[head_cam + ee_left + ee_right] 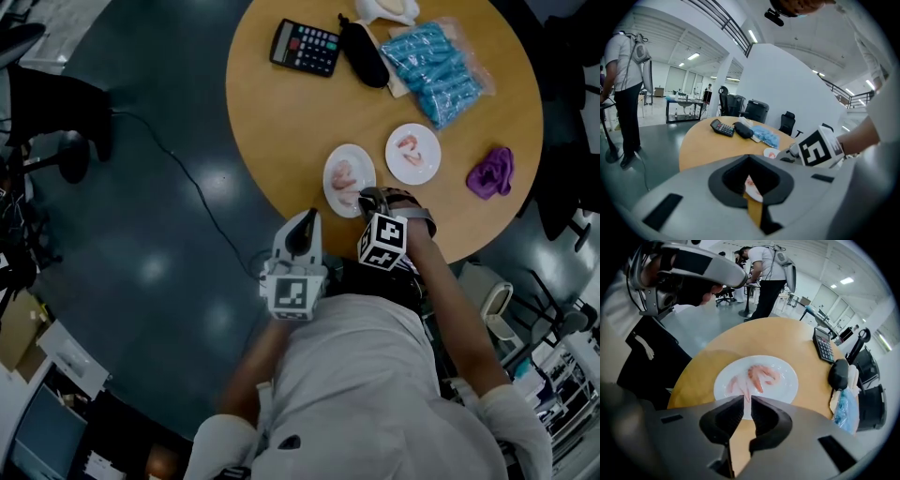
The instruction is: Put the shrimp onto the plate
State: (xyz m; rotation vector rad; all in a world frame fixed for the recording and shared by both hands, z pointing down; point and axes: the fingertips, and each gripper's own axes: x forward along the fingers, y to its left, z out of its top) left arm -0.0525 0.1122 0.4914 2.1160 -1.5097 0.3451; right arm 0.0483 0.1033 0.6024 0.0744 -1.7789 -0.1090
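Shrimp (757,376) heaped on the near plate (787,380), by the counter (281,122) edge closest to the body. A couple more on the far plate (427,167), just beside it to the right. Right tool (746,399) down at the near plate's rim, jaws drawn to a narrow slit with the end of one pale shrimp pinched between the tips, as far as can be made out. Left tool (305,220) hanging in the air off the counter's edge, jaws all but together, nothing in them.

Step in hand, by the look of it: the pick-up, with the grip made and the lift not yet done. Next: raise enough to clear the rim, carry right and away to the far plate, lower over its bare patch, then let go. Worth guarding against a second shrimp riding up, with neighbours lying against the held one.

Room: a short open stretch of counter between the two plates, nothing in the way. Purple cloth (491,173) well to the right. Blue packet (436,61), black case (364,54) and calculator (306,47) further back, all well apart from the path. Near plate close to the counter's edge, so no dragging toward the body.
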